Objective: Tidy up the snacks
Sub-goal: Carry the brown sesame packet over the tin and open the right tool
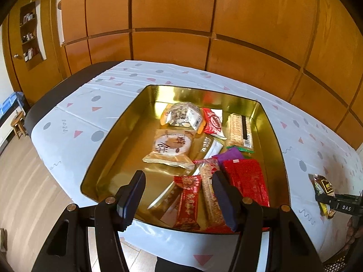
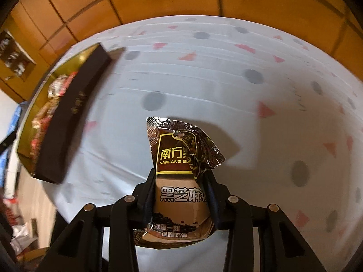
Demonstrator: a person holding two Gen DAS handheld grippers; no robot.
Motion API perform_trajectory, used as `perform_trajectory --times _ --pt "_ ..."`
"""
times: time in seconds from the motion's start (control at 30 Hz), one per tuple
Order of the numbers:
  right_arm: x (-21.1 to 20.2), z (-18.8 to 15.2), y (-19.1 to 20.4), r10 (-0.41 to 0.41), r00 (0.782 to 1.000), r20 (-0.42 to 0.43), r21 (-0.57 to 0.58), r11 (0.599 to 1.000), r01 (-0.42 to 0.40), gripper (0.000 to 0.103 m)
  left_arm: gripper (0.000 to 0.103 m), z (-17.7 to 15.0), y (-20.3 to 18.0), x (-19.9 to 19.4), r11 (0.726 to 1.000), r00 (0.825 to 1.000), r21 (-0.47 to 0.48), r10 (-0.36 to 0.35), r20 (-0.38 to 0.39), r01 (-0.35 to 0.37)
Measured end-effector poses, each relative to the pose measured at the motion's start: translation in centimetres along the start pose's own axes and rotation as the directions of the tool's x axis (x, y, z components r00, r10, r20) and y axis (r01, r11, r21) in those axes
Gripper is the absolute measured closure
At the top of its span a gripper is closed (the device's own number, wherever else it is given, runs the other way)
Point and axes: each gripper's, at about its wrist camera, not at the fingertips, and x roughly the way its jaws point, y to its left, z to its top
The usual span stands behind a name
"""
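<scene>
A gold tin tray (image 1: 127, 122) sits on the patterned tablecloth and holds several snack packets, among them a round cake packet (image 1: 171, 146), a red packet (image 1: 248, 181) and a cracker bar (image 1: 239, 130). My left gripper (image 1: 179, 195) hovers open over the tray's near edge with nothing between its fingers. My right gripper (image 2: 180, 195) is shut on a brown sesame-paste sachet (image 2: 181, 156), held above the cloth to the right of the tray; that sachet (image 1: 323, 185) and gripper also show at the right edge of the left wrist view. The tray (image 2: 52, 122) lies at the left of the right wrist view.
The tablecloth (image 1: 74, 113) covers a dark table that ends close on the left and near side, with wood floor (image 1: 27, 181) below. Orange wood panelling (image 1: 181, 22) stands behind the table. A small stool (image 1: 18, 123) is far left.
</scene>
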Motion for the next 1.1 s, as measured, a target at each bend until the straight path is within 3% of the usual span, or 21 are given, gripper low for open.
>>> perform_trajectory --times 0.33,0.53,0.73,0.87,1.1 --pt "-2.3 2.4 7.1 0.099 0.994 0.036 -0.147 0.985 -0.093 0.063 0.041 -0.2 1.0 0.0 1.0 1.0 -0.03 0.01 0.007 -0.01" --pt "-4.0 5.4 12.4 0.185 0.979 0.082 -0.247 0.956 -0.159 0.063 0.041 -0.1 1.5 -0.2 0.999 1.0 -0.047 0.019 0.015 -0.019" --pt "-3.2 8.4 18.3 0.237 0.967 0.088 -0.318 0.927 -0.198 0.063 0.041 -0.1 1.8 0.0 0.998 1.0 -0.052 0.024 0.01 -0.023" --pt "-1.0 10.0 21.7 0.21 0.975 0.071 -0.363 0.916 -0.171 0.062 0.041 -0.1 1.8 0.0 0.999 1.0 -0.048 0.024 0.008 -0.023" --pt "4.4 10.0 24.3 0.05 0.998 0.03 -0.488 0.872 -0.029 0.06 0.041 -0.3 1.5 0.2 0.999 1.0 -0.035 0.013 0.002 -0.012"
